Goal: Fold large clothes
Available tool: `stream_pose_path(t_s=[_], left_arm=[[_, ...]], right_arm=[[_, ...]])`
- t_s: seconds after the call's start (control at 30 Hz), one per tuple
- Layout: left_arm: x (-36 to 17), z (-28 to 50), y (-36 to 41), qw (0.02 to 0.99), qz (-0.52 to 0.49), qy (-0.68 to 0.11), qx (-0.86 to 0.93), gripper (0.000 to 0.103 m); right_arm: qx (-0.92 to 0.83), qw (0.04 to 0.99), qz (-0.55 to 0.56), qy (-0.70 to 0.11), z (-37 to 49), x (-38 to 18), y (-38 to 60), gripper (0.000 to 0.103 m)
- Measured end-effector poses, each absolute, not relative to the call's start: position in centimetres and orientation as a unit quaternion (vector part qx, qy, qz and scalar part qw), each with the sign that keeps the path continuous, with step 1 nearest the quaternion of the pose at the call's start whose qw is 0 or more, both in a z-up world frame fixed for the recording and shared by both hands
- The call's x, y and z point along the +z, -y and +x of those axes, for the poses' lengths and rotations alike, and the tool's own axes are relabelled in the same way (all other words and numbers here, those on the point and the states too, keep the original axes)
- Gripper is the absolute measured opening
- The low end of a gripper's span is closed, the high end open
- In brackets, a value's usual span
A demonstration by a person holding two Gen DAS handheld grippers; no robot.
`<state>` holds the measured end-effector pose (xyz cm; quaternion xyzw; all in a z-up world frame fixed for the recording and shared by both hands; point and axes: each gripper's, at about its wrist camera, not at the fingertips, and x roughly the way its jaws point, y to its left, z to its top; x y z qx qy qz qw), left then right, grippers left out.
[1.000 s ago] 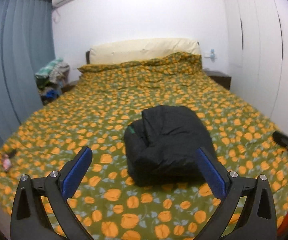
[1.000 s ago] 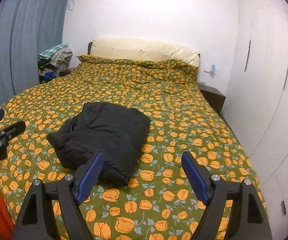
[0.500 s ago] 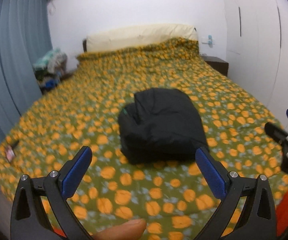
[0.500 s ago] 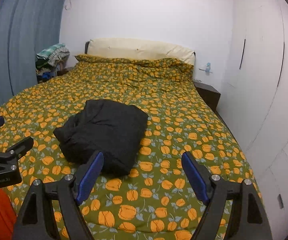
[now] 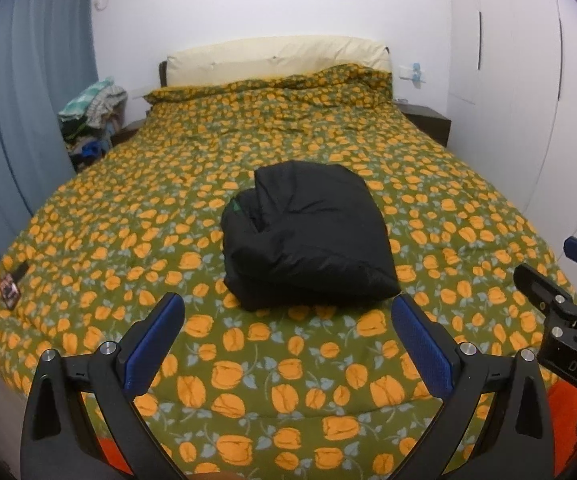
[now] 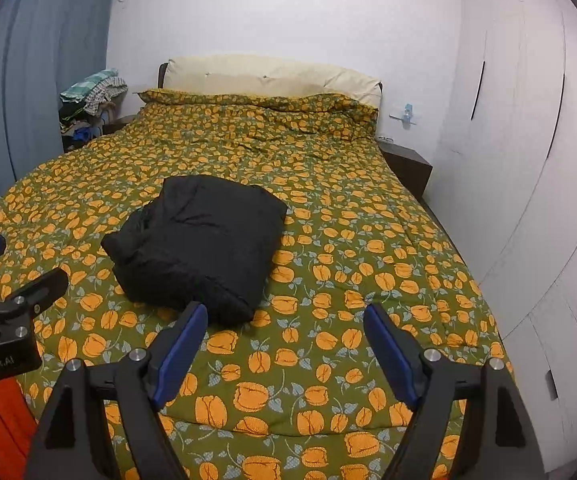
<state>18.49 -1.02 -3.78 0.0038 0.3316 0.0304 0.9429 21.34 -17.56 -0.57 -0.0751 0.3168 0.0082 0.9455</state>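
A: How far along does the folding look?

B: Nearly done, I'd judge. The black jacket (image 5: 308, 236) lies on the bed (image 5: 128, 240) as one thick, compact bundle, layers stacked, nothing trailing out. One corner at its 9 o'clock side bulges loosely, with a bit of green lining showing, so a last tuck or press might be left. No other garment waits on the bed; the only other clothes are a pile (image 5: 88, 120) beside the curtain (image 5: 20, 120), off the bed.

A: And the grippers?

B: Both are spread wide and empty. The left gripper (image 5: 288, 344) hangs over the foot of the bed, with the jacket at its 12 o'clock, just beyond the fingertips and not touching them. The right gripper (image 6: 284, 344) has the jacket at roughly 11 o'clock; the bundle's near edge sits just past its left finger, apart from it as far as I can tell.

A: So nothing is held?

B: Nothing. The jacket rests free in the middle of the bed, nearer the foot than the pillow (image 5: 276, 56).
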Motion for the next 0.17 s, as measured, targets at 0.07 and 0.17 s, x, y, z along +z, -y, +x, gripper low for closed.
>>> stream_pose_path(t_s=[0.07,0.17], left_arm=[[-3.85,18.28,1.08,0.944,0.005,-0.327,0.034,0.103],[-3.65,17.87,1.18,0.948,0.010,-0.315,0.041,0.103]], right_arm=[[0.009,0.945,-0.075,-0.317,21.27,-0.67,17.64,0.082],[0.010,0.944,-0.072,-0.321,21.30,-0.82,17.70,0.082]])
